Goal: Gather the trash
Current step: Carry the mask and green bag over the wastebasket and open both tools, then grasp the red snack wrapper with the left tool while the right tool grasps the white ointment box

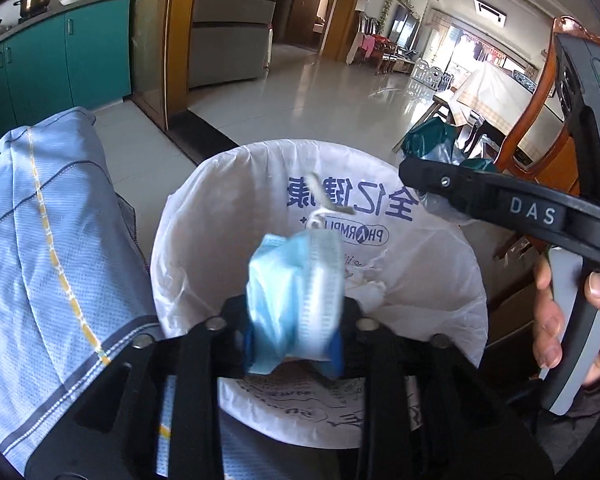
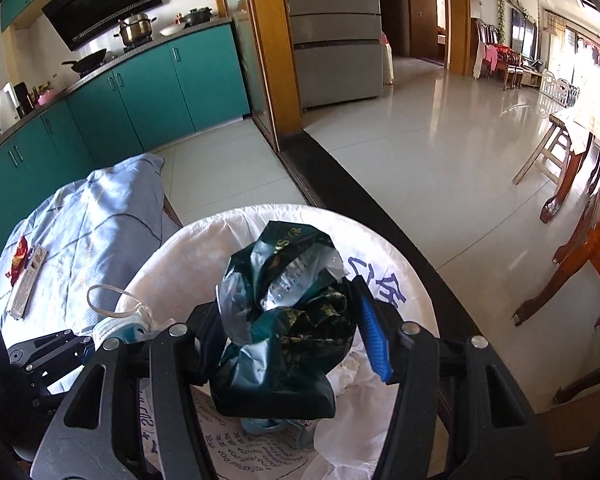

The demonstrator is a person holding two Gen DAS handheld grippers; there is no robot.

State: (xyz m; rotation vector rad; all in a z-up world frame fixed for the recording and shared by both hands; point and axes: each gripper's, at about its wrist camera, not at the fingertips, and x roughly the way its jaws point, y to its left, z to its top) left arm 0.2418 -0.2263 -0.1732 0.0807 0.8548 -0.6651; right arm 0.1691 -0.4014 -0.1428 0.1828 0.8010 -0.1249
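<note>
A bin lined with a white printed pharmacy bag (image 1: 180, 232) (image 2: 168, 264) stands below both grippers. My left gripper (image 1: 292, 344) hangs over its near rim. Its blue pads stand apart, and a blurred light blue face mask (image 1: 296, 292) sits loosely between them. In the right wrist view that mask (image 2: 120, 326) lies at the bin's left rim by the left gripper (image 2: 80, 346). My right gripper (image 2: 288, 320) is shut on a crumpled dark green plastic bag (image 2: 284, 300) (image 1: 432, 140) above the bin's opening. One finger (image 1: 480, 196) of it and the person's hand (image 1: 556, 320) show in the left wrist view.
A light blue striped cloth (image 1: 52, 220) (image 2: 100, 216) covers something left of the bin; a red wrapper (image 2: 20, 258) and a flat packet (image 2: 28, 288) lie on it. Wooden chairs and a table (image 2: 580, 240) stand to the right. Teal cabinets (image 2: 140, 92) line the back left.
</note>
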